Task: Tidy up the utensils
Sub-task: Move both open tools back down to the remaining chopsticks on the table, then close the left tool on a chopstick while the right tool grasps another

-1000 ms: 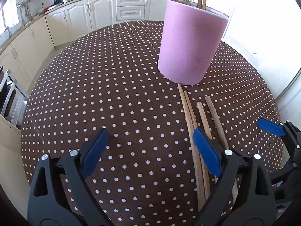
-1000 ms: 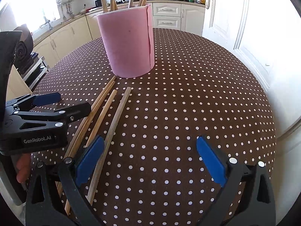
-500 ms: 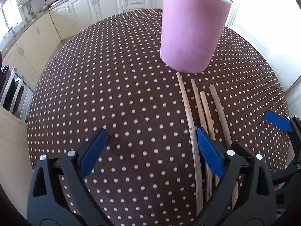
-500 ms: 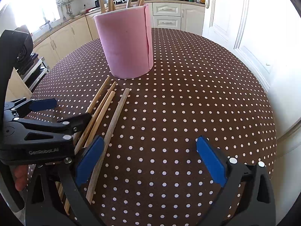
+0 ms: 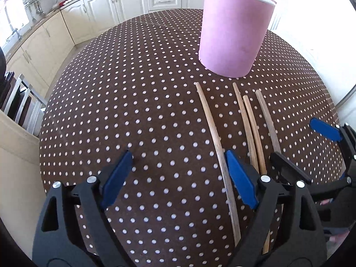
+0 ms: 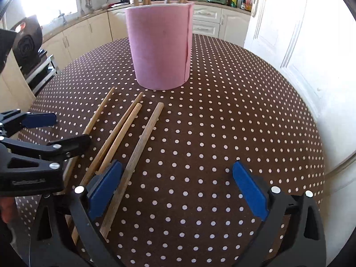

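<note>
A pink cylindrical holder stands upright on the table with several wooden chopsticks sticking out of its top. Several loose wooden chopsticks lie flat on the cloth in front of it; the leftmost one lies apart from the rest. My left gripper is open and empty, its right finger just over the leftmost chopstick. My right gripper is open and empty, its left finger beside the rightmost chopstick. Each gripper shows in the other's view.
The round table has a brown cloth with white dots. Cream kitchen cabinets and a counter run behind it. A rack stands at the left, a white door at the right.
The leftmost chopstick has shifted away from the others, leaving a gap. Both grippers have pulled back a little from the holder, and the holder looks farther from the chopstick tips.
</note>
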